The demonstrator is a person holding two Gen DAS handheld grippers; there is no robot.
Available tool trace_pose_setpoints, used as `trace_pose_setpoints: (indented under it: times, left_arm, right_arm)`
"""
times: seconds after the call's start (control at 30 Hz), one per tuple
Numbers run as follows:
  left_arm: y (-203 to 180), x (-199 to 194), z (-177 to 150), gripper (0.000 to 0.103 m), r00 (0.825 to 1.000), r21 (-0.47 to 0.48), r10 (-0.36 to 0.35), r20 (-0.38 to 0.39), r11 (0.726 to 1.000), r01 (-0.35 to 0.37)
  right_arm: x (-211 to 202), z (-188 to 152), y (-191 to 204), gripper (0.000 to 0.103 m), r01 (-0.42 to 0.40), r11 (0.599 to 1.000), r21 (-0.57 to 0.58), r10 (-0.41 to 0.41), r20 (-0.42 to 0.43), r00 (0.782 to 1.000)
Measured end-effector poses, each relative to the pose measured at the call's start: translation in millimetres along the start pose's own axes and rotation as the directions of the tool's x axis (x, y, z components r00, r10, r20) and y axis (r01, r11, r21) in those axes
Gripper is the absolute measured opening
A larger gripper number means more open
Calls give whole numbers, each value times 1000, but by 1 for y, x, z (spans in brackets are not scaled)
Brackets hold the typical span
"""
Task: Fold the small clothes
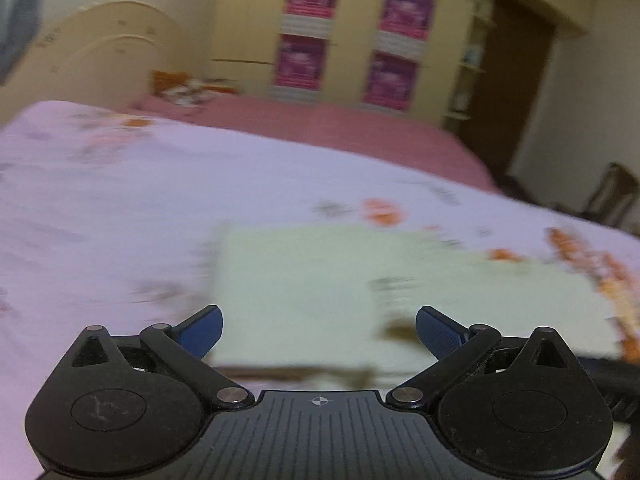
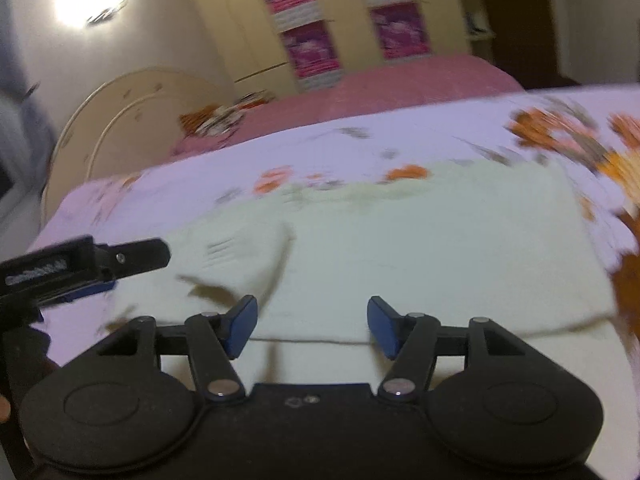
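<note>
A pale green garment [image 1: 320,280] lies folded flat on the lilac flowered bedsheet [image 1: 100,208]. It also shows in the right wrist view [image 2: 420,240], with a folded edge across its near part. My left gripper [image 1: 319,330] is open and empty, just above the garment's near edge. My right gripper [image 2: 312,324] is open and empty over the garment's near fold. The left gripper also shows from the side in the right wrist view [image 2: 100,264], at the garment's left end. Both views are blurred by motion.
A pink bedspread [image 1: 360,128] covers the far part of the bed. A cream headboard [image 2: 132,120] stands at the left. A wardrobe with pink posters [image 1: 352,32] is behind. A dark chair [image 1: 612,196] is at the right.
</note>
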State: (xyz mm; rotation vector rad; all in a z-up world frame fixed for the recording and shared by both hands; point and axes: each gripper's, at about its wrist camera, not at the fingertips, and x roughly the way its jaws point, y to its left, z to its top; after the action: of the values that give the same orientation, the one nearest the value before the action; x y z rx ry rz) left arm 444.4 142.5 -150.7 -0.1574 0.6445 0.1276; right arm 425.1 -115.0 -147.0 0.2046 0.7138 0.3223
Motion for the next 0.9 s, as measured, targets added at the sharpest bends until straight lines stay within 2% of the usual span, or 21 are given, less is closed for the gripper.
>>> trace_pose_setpoints:
  times: [0.1, 0.23, 0.27, 0.3, 0.37, 0.43, 0.53, 0.6, 0.67, 0.7, 0.73, 0.77, 0.83, 0.9]
  left_arm:
    - [19, -5, -16, 102, 998, 35, 55, -13, 998, -54]
    - [31, -3, -34, 101, 996, 96, 92, -18, 991, -90]
    - [31, -1, -37, 101, 995, 109, 104, -9, 989, -102]
    - [29, 2, -37, 101, 994, 114, 110, 0, 987, -109]
    - [28, 9, -33, 91, 993, 98, 113, 22, 989, -115]
    - [28, 16, -28, 90, 992, 57, 124, 25, 991, -125]
    - [19, 27, -24, 90, 991, -3, 127, 37, 992, -127]
    - [15, 30, -23, 90, 992, -3, 117, 53, 993, -117]
    - [7, 36, -25, 90, 991, 39, 121, 57, 992, -123]
    - [5, 40, -27, 90, 992, 42, 121, 45, 992, -123]
    - [6, 43, -28, 90, 992, 27, 124, 29, 992, -124]
    - [8, 44, -30, 90, 992, 8, 126, 22, 992, -127]
    - [12, 45, -32, 90, 991, -16, 134, 11, 991, -133]
    - [9, 47, -32, 90, 990, 3, 138, 13, 990, -138]
  right_arm:
    - [16, 2, 20, 60, -17, 998, -54, 16, -20, 1000]
    - [37, 2, 44, 56, 10, 989, -149, -14, -31, 999]
    - [40, 2, 47, 46, 32, 985, -167, -36, -22, 999]
    - [44, 4, 48, 27, 44, 986, -163, -46, -14, 999]
    - [46, 11, 41, 4, 35, 996, -83, -36, -13, 999]
    - [36, 18, 27, 4, 13, 1000, 26, -13, 22, 1000]
    - [12, 22, 12, 4, 17, 996, 84, -24, 80, 997]
    - [-8, 23, -1, 4, 43, 993, 108, -58, 138, 989]
    - [-25, 22, -21, 4, 104, 983, 153, -132, 187, 973]
    - [-26, 21, -33, 4, 141, 975, 169, -170, 174, 970]
    - [-21, 19, -45, 4, 161, 970, 181, -184, 123, 975]
    - [-15, 15, -59, 4, 170, 962, 215, -189, 71, 979]
    - [-10, 8, -78, 6, 191, 947, 258, -203, 21, 979]
    - [-14, 6, -88, 21, 200, 936, 290, -217, 27, 976]
